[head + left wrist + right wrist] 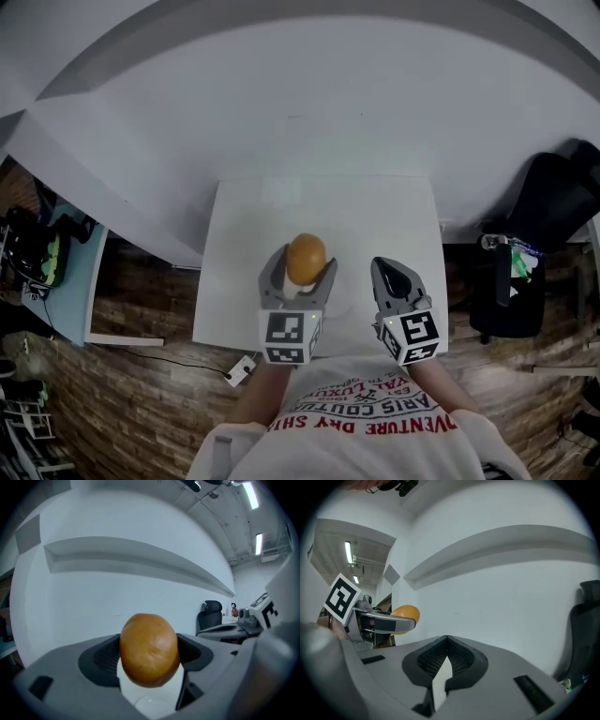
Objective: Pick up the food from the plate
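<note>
A round orange-brown piece of food (pixel 306 259) is clamped between the jaws of my left gripper (pixel 302 262), lifted above the white table (pixel 319 202). In the left gripper view the food (pixel 149 648) fills the gap between the dark ribbed pads (pixel 104 660), and a pale round plate (pixel 151 706) shows faintly below it. My right gripper (pixel 391 270) hovers to the right of the food, jaws pressed together with nothing in them. In the right gripper view its jaws (pixel 447 644) meet at the tips, and the food (pixel 408 615) sits in the left gripper (pixel 379 623) at the left.
The small white table stands against a white wall. A black office chair (pixel 548 239) is at the right, a teal desk (pixel 70 281) with dark gear at the left. A white power strip (pixel 241 369) lies on the wooden floor by the table's near left corner.
</note>
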The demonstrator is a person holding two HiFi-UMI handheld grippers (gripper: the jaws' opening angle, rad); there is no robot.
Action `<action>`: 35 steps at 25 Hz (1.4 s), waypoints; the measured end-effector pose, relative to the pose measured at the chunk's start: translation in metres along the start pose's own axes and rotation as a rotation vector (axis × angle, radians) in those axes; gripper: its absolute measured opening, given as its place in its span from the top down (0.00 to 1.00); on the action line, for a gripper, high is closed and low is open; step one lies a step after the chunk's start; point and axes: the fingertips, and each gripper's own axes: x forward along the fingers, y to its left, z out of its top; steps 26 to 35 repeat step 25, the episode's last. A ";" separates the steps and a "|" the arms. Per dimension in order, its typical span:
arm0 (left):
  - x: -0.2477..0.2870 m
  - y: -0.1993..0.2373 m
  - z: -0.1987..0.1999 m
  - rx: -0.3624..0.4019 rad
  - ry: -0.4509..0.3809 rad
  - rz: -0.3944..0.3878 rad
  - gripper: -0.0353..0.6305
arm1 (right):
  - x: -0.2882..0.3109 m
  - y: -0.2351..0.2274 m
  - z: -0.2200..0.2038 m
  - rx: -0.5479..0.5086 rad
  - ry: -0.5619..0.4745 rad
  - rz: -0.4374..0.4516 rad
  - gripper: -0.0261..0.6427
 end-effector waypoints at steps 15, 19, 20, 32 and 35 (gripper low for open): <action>0.000 -0.007 -0.011 -0.077 0.020 -0.032 0.40 | -0.001 0.006 -0.010 -0.015 0.040 0.015 0.94; 0.003 -0.008 -0.014 -0.076 0.033 -0.040 0.40 | 0.002 0.006 -0.015 -0.002 0.060 0.016 0.94; 0.005 -0.008 -0.014 -0.073 0.037 -0.042 0.40 | 0.002 0.006 -0.015 0.000 0.062 0.016 0.94; 0.011 -0.011 -0.021 -0.064 0.055 -0.055 0.40 | 0.005 0.004 -0.020 0.019 0.067 0.018 0.94; 0.011 -0.011 -0.021 -0.064 0.055 -0.055 0.40 | 0.005 0.004 -0.020 0.019 0.067 0.018 0.94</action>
